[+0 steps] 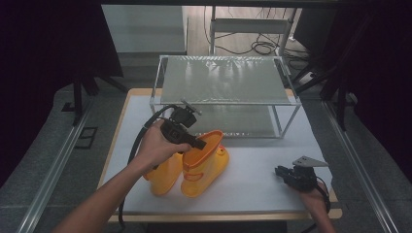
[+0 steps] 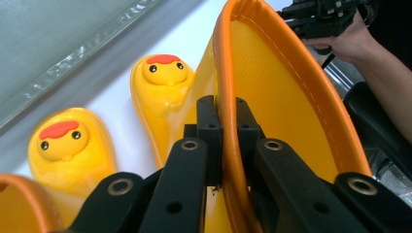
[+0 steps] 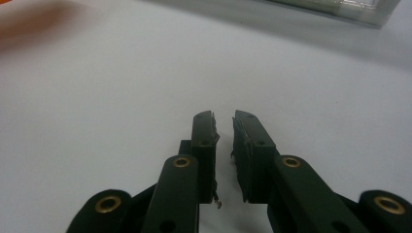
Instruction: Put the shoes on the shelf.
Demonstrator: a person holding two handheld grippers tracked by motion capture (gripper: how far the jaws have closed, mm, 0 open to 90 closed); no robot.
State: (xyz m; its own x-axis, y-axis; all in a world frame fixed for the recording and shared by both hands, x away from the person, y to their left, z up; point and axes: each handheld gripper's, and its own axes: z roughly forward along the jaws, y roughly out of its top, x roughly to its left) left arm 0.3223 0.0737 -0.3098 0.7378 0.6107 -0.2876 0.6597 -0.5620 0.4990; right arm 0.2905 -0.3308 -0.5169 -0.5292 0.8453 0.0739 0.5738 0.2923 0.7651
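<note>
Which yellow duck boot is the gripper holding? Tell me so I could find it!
Look at the white table, in front of the metal shelf. Two yellow boots stand there side by side. It is the boot on the right, nearer the middle of the table: the left gripper pinches its orange rim, while the other boot sits partly behind the person's hand.

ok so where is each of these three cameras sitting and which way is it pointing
High view: fixed above the person's side, looking forward and down on the table; both forearms enter from below, left gripper on a yellow boot.
Left gripper view: rides the left gripper, looking along its jaws clamped on the boot's orange rim; the other hand appears top right.
Right gripper view: rides the right gripper, looking low across the white tabletop, with a small gap between its jaws.
Shared: high and left gripper views both show the boots.
</note>
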